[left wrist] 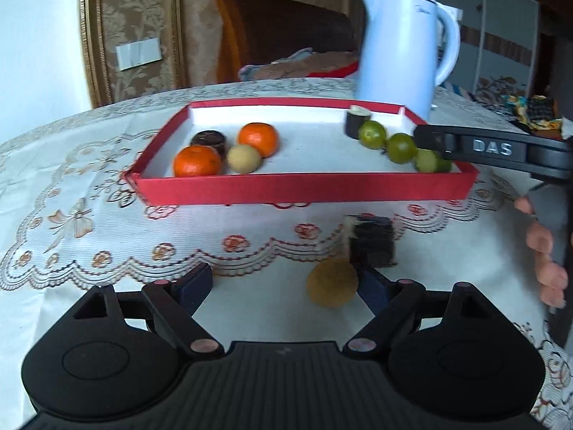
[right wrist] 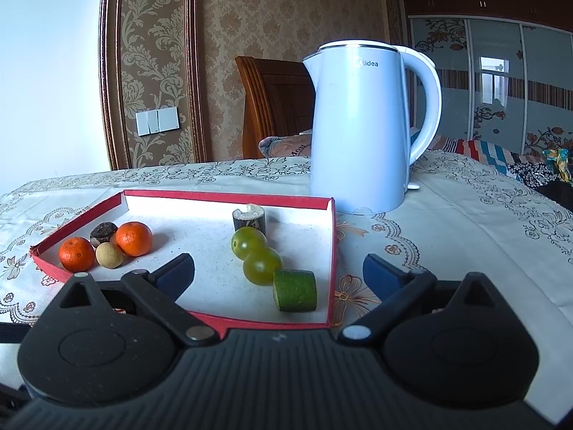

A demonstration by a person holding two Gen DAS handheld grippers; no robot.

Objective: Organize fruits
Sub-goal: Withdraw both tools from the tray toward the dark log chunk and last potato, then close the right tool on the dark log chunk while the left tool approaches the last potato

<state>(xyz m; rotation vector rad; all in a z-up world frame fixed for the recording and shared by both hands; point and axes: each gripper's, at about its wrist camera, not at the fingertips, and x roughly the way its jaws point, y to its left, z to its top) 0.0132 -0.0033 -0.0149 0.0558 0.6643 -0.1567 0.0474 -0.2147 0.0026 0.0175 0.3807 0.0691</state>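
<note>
A red tray [left wrist: 304, 188] [right wrist: 331, 251] holds two oranges [left wrist: 197, 161] [right wrist: 134, 238], a tan round fruit [left wrist: 244, 158] [right wrist: 109, 255] and a dark round piece [left wrist: 209, 139] [right wrist: 103, 233] at its left. At its right are two green fruits [left wrist: 402, 147] [right wrist: 262, 265], a green cut piece [right wrist: 295, 290] and a dark cane piece [left wrist: 357, 121] [right wrist: 249, 218]. On the cloth a tan round fruit [left wrist: 332, 282] and a dark cane piece [left wrist: 372, 240] lie just beyond my open left gripper [left wrist: 283, 286]. My right gripper [right wrist: 279, 272] is open over the tray's near right; it also shows in the left wrist view [left wrist: 494, 150].
A white electric kettle [left wrist: 401, 46] [right wrist: 361, 125] stands behind the tray's right corner. The table carries an embroidered cloth [left wrist: 89, 215]. A wooden chair [right wrist: 275, 104] stands behind the table.
</note>
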